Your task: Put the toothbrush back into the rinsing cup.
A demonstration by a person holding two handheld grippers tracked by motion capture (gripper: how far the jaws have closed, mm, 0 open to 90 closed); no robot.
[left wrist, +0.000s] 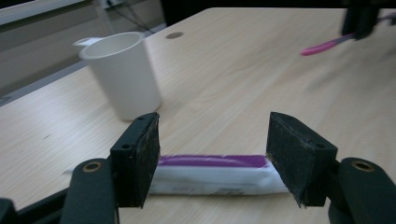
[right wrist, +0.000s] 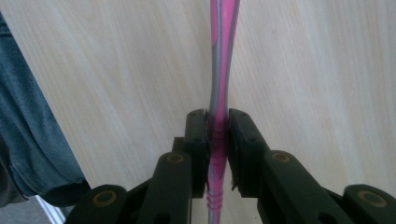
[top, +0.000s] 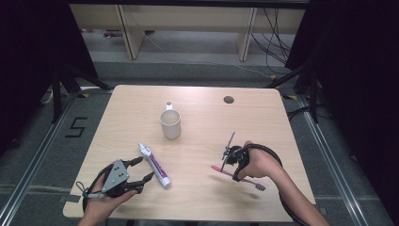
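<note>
high view first: we take the white cup [top: 170, 124] near the table's middle as our landmark. nearer the person than the cup and off to its left, our left gripper [top: 140, 170] is held in the left hand [top: 101, 203] by the table's [top: 207, 197] near edge, its jaws spread apart and grasping nothing. the toothpaste tube [top: 154, 165], white with purple, lies flat on the wood just beside those jaws, nearer than the cup and slightly to its left.

in the left gripper view we see the tube [left wrist: 212, 173] lying crosswise beyond the two pads, neither pad pressing on it, with the cup [left wrist: 125, 78] standing upright farther off.

to the right of the cup and nearer the person, our right gripper [top: 233, 163] is clenched on the pink toothbrush [top: 251, 183], whose bristle end points away from the cup toward the near right corner. in the right gripper view the jaws pinch the toothbrush [right wrist: 219, 74] handle from both sides, the handle running straight up between them over the table. a blue sleeve [right wrist: 32, 121] lies at that view's left.
</note>
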